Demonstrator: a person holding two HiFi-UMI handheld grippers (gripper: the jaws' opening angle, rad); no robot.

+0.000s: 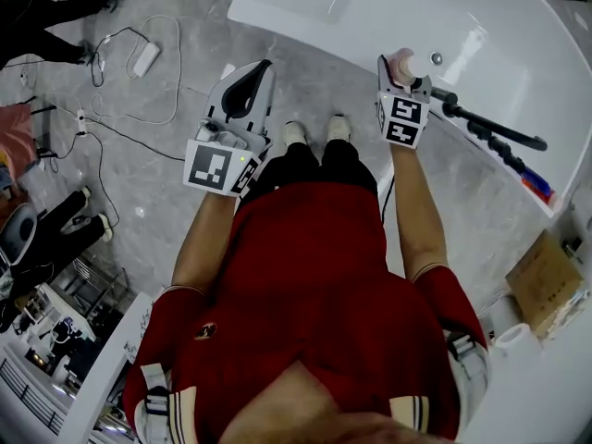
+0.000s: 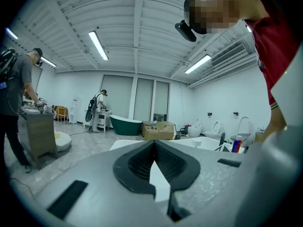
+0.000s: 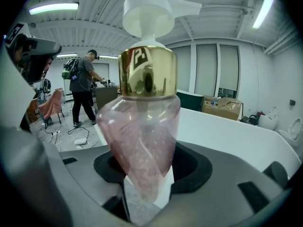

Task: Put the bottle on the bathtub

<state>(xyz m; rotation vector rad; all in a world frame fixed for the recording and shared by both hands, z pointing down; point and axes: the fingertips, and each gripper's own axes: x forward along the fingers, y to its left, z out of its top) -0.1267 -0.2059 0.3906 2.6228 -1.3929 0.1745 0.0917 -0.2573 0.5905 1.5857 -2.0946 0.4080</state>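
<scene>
Gripping tongs: the right tongs (image 1: 403, 67) are clenched on the bottle (image 3: 142, 122), their pads pinching its tapering pink lower end, right at the bathtub's near edge.
Idle tongs: the left tongs (image 1: 246, 83) are pressed together on nothing, over the floor just outside the bathtub (image 1: 277, 17). They are best held on that side so they do not crowd the placing.
Bottle: clear pink with a gold collar and a white pump (image 3: 151, 13) on top, it stands upright in the tongs. Gripped so low, it looks top-heavy, so I judge it should go straight down without tilting.
Rim: the bathtub's white ledge looks glossy and probably slick. A gentle set-down seems wise, with the tongs released only once the base sits square.
Shower handset: a black one (image 1: 490, 133) lies along the bathtub's rim just beyond the bottle. A bare stretch short of it is the safer spot.
Basin: past the rim the bathtub drops away, and a bottle set too near that inner edge could tip in.
</scene>
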